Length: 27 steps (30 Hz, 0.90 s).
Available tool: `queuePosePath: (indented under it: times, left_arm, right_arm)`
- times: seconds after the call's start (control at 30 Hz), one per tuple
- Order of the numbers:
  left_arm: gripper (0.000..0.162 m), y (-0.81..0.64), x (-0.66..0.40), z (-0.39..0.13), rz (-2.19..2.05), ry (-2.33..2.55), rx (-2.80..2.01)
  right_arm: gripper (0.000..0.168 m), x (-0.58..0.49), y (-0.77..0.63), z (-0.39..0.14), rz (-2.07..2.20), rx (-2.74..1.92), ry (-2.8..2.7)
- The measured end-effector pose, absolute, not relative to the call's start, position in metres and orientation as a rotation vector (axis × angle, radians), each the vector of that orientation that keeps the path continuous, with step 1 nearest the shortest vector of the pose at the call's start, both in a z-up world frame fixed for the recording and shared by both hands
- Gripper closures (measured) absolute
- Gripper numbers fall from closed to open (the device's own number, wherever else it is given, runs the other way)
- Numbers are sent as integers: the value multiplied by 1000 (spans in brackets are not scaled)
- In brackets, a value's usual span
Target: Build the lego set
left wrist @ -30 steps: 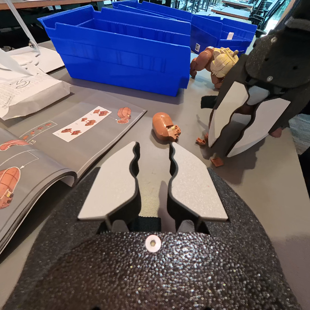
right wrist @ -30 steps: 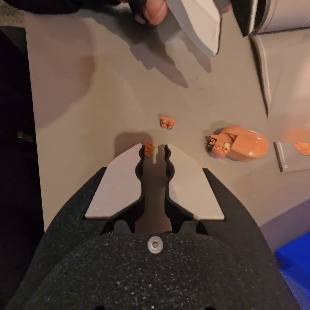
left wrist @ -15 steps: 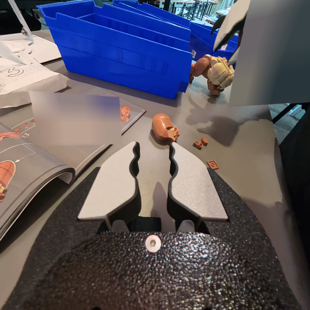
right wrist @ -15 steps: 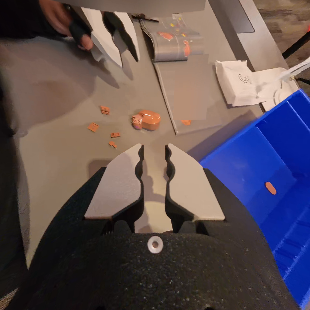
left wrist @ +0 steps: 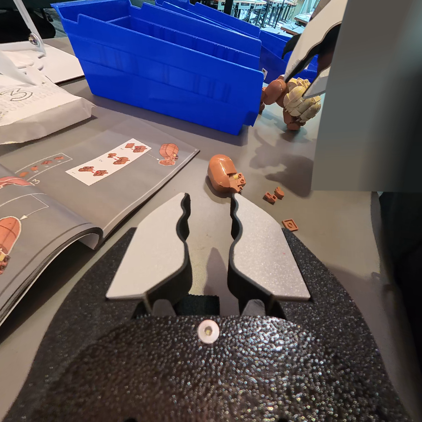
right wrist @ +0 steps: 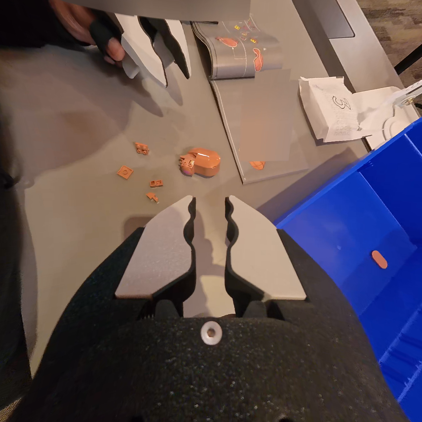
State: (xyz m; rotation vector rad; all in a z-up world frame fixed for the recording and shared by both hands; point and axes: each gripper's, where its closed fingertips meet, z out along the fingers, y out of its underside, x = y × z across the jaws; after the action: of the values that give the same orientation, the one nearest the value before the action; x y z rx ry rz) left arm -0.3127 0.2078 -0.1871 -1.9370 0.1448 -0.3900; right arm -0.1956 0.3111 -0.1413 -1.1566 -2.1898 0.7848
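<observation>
Left gripper [left wrist: 209, 201] low over the desk [left wrist: 331, 239], jaws apart, nothing between them, tips just short of the rounded brown lego piece [left wrist: 222, 174]. Right gripper [right wrist: 210, 199] up high, jaws apart too, holding nothing. Four small brown bricks [right wrist: 125, 171] scattered near the desk's front edge. Open instruction booklet [left wrist: 109, 182] just beside the rounded piece. Blue bin [left wrist: 173, 75] behind, brown-and-tan lego figure [left wrist: 296, 102] at its end.
</observation>
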Motion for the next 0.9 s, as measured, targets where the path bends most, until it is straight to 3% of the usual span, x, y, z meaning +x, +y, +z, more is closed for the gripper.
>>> queuePosePath:
  times: [0.5, 0.9]
  left_arm:
    - [128, 207, -313, -187, -392, 144, -1935]
    - [128, 209, -316, -188, -378, 136, -1944]
  right_arm:
    - [144, -186, 332, -130, 640, -1178, -2177]
    - [144, -164, 432, -131, 376, -1336, -2099]
